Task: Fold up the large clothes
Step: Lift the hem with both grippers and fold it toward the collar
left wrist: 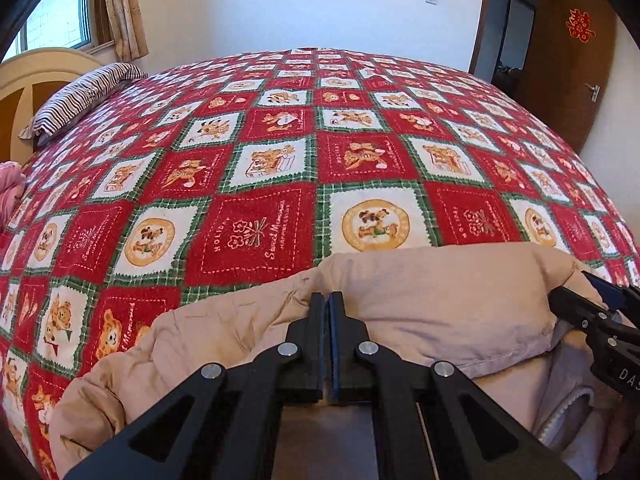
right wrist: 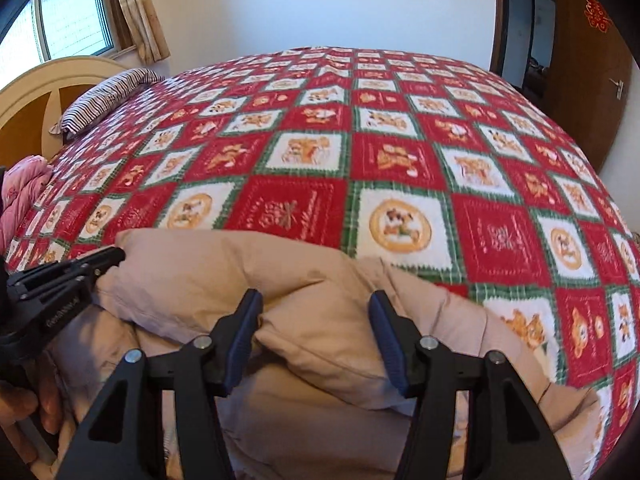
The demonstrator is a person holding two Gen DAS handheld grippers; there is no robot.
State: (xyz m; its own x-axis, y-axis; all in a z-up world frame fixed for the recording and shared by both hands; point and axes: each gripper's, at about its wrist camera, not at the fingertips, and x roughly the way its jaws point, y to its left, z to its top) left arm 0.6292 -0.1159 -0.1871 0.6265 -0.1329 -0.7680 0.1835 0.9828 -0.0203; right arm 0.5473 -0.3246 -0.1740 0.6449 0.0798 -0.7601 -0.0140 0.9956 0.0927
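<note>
A puffy beige padded jacket lies bunched at the near edge of a bed, directly under and just ahead of both claws. Its fabric is smooth and matte, with soft creases and rounded, quilted bulges. A stitched hem runs along a thick folded flap, and a paler grey lining shows in the opening below it, near the right claw.

The left gripper has its two black fingers pressed together, blue pads meeting, with the tips at the jacket's upper edge. Whether any fabric is pinched between them cannot be told. In the right wrist view this same claw enters from the left side, touching the jacket's folded corner.

The right gripper has its fingers spread wide apart, blue pads facing inward. A rounded fold of the jacket sits between them, and the left pad touches the cloth.

Beyond both claws stretches a red, white and green patchwork bedspread printed with teddy bears, covering the whole bed. Far ahead and to the left of the claws lies a pillow with dark and white stripes, resting against a cream curved wooden headboard. A pink crumpled cloth sits at the far left edge of the bed. Behind it is a window with beige curtains. Far ahead to the right stands an open brown wooden door carrying a red paper ornament.
</note>
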